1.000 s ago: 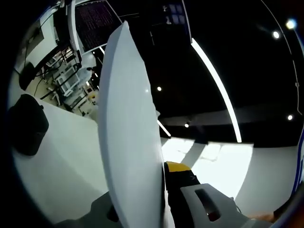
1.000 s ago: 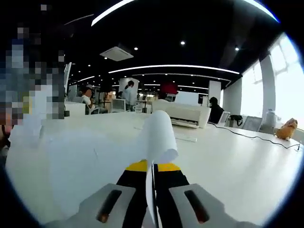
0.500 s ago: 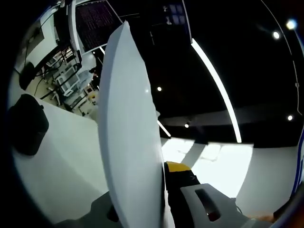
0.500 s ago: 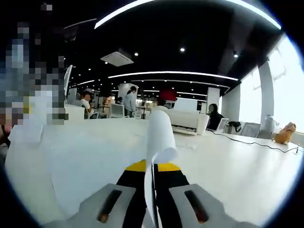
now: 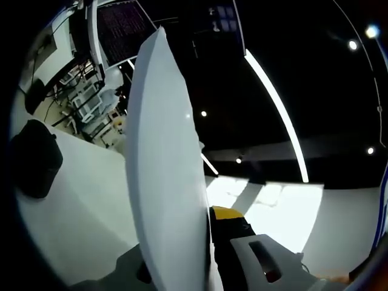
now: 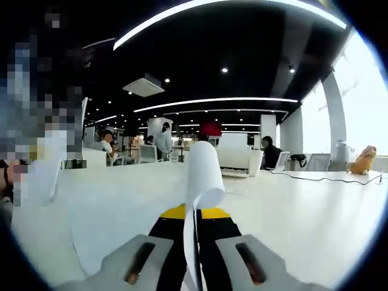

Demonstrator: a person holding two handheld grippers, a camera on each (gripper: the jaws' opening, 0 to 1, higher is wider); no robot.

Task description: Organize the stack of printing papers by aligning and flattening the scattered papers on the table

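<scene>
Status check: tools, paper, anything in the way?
Left tool shut on paper. Right tool shut on paper, sheet curling above it. Table ahead.

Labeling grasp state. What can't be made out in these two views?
- Left gripper view: the paper covers the left hand-held gripper's left jaw; the bottom edge cuts the grip.
- Right gripper view: the paper curls over, so its top edge is hidden.
- Right gripper view: the orange thing is too small to identify.

White table [image 6: 315, 218]; black pouch [image 5: 35, 159] and cable [image 6: 327, 177] lie on it.
</scene>
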